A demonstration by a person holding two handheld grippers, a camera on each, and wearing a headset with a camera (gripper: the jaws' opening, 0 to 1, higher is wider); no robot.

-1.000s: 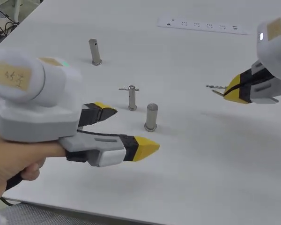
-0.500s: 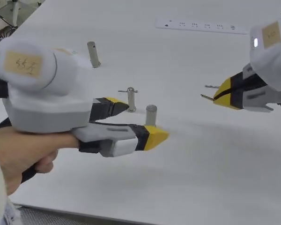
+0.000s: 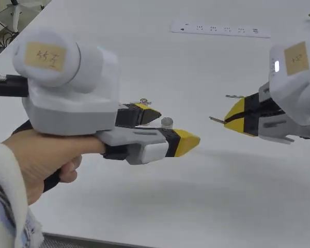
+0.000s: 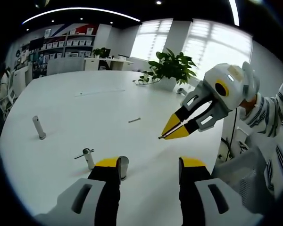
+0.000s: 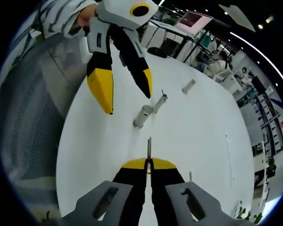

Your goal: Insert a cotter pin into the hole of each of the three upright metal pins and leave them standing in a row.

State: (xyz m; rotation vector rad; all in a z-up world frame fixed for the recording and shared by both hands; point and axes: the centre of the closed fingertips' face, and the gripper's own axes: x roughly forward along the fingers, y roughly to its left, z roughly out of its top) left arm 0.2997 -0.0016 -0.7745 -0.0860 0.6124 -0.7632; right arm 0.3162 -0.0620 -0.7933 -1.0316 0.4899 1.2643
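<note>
My left gripper is open, and a bare upright metal pin shows between its yellow tips. In the left gripper view that pin stands just beside one jaw, untouched. Behind it stands a second pin with a cotter pin through it, and a third bare pin stands farther off. My right gripper is shut on a cotter pin, which points at the near pin from a short way off. A loose cotter pin lies on the table.
A white power strip lies at the far side of the white table. A potted plant stands beyond the table's end. Shelves and desks fill the room behind.
My left gripper has risen and moved forward, so its jaws now frame the near pin. My right gripper with the cotter pin has moved left, closer to the pins.
</note>
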